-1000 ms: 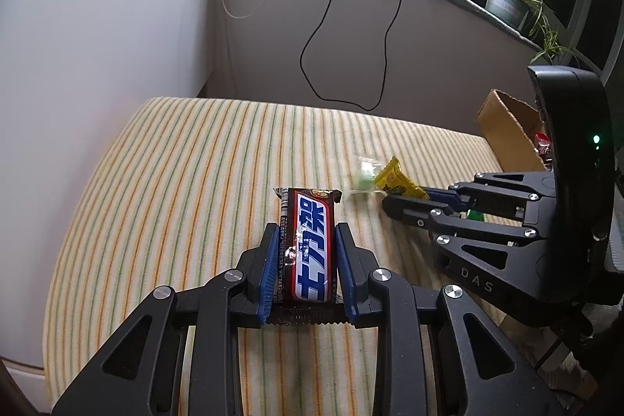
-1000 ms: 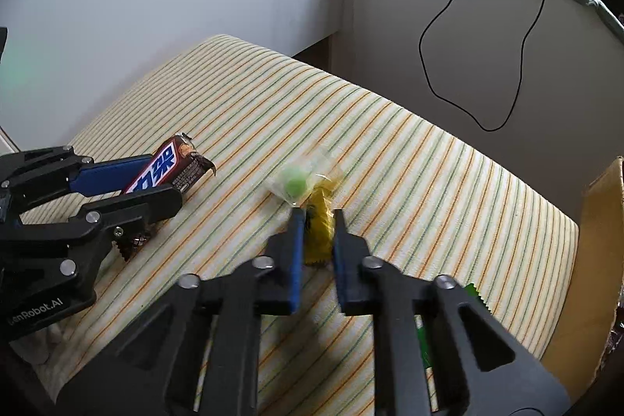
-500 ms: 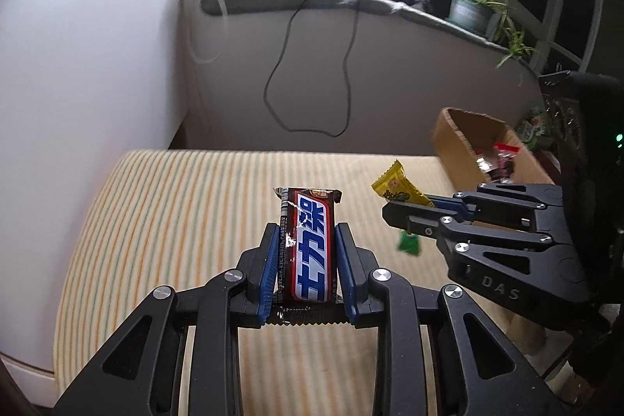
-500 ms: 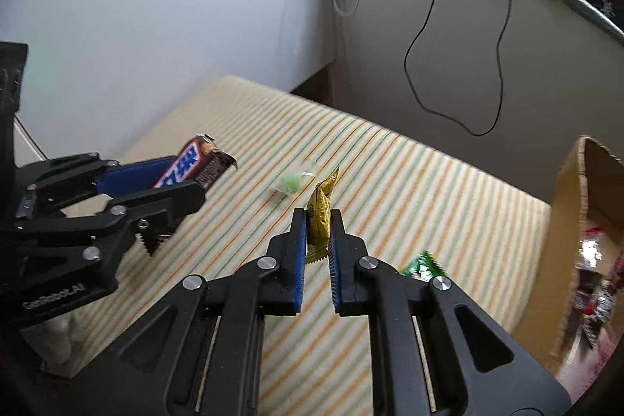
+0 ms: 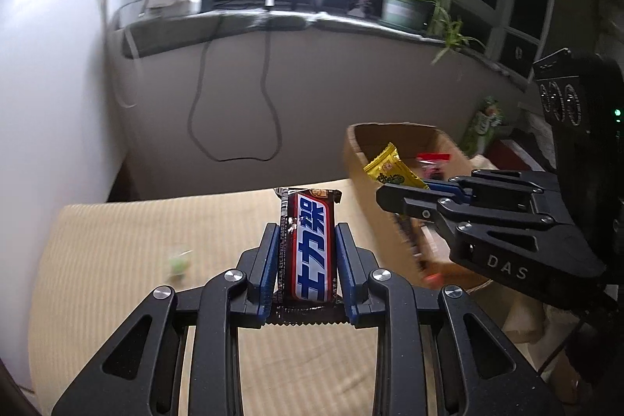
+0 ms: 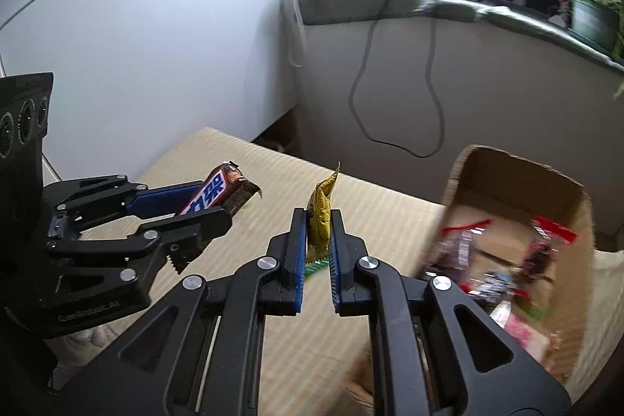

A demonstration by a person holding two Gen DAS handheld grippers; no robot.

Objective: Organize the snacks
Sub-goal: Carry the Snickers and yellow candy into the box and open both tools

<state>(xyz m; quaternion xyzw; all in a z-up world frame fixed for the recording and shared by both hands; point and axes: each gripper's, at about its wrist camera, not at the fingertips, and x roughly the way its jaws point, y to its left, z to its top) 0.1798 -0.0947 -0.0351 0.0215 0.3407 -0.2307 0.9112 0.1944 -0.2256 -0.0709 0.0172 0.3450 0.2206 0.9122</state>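
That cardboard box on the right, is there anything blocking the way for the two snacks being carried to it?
Nothing visible blocks them. The cardboard box is open on top, with wrapped snacks already inside. The yellow packet in the right gripper is just beside its near wall. The chocolate bar in the left gripper is farther away, over the striped cushion.

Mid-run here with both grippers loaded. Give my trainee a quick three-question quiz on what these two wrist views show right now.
1. True or false: the left hand-held gripper holds a chocolate bar lengthwise between its fingers.
2. What does the right hand-held gripper hold? A) a green candy B) a yellow snack packet C) nothing
3. Fill in: the cardboard box already contains several ____-trimmed wrappers.

Key
1. True.
2. B: the yellow snack packet stands upright in the closed jaws.
3. Red; the red-trimmed wrappers lie inside the box, blurred.
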